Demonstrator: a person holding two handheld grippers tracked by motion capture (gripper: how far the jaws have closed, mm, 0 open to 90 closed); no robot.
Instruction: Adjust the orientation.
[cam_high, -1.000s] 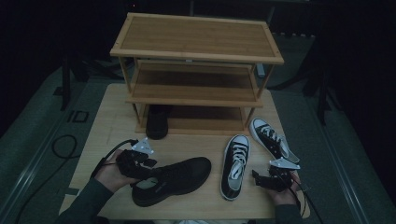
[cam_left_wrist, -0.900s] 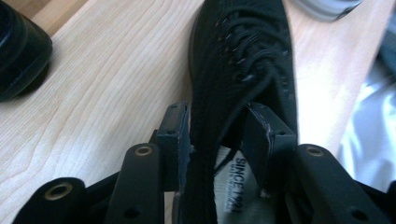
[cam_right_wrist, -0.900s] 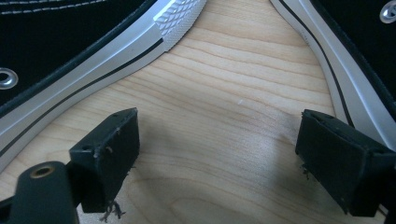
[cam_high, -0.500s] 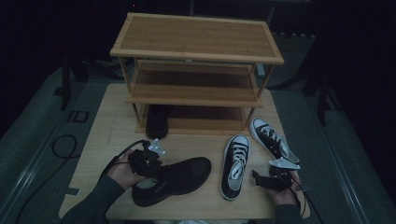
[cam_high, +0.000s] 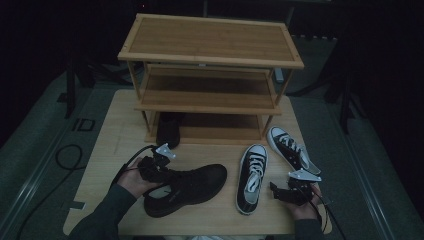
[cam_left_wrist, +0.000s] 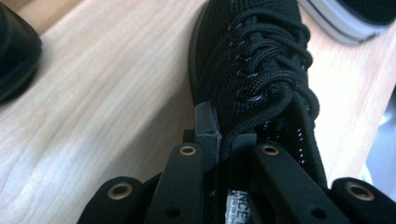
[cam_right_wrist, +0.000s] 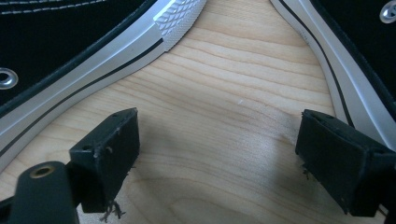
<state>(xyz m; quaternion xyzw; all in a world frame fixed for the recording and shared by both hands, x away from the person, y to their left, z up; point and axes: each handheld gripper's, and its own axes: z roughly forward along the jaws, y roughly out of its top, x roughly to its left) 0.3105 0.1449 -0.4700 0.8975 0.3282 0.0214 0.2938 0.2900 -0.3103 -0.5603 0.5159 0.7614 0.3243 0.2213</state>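
The left tool (cam_high: 159, 165) sits at about 8 o'clock on the worktop (cam_high: 110, 150), its jaws closed down on the collar edge of the black mesh shoe (cam_high: 187, 187) beside the tongue. In the left gripper view the two jaws stand nearly together, with the shoe's fabric and a strand of black lace (cam_left_wrist: 268, 70) pinched between them. The shoe lies on the wood with its toe pointing toward 3 o'clock.

The right tool (cam_high: 280, 192) rests low at about 4 o'clock, jaws spread wide and holding nothing; bare wood shows between them in the right gripper view. It lies between two black-and-white canvas sneakers: the near sneaker (cam_high: 251, 177) just to its 10 o'clock, the far sneaker (cam_high: 290, 148) at its 12 o'clock, angled outward.

A three-tier wooden shoe rack (cam_high: 212, 55) stands at 12 o'clock on the worktop. A second black shoe (cam_high: 168, 131) stands at the left end of its bottom shelf, heel toward the person.
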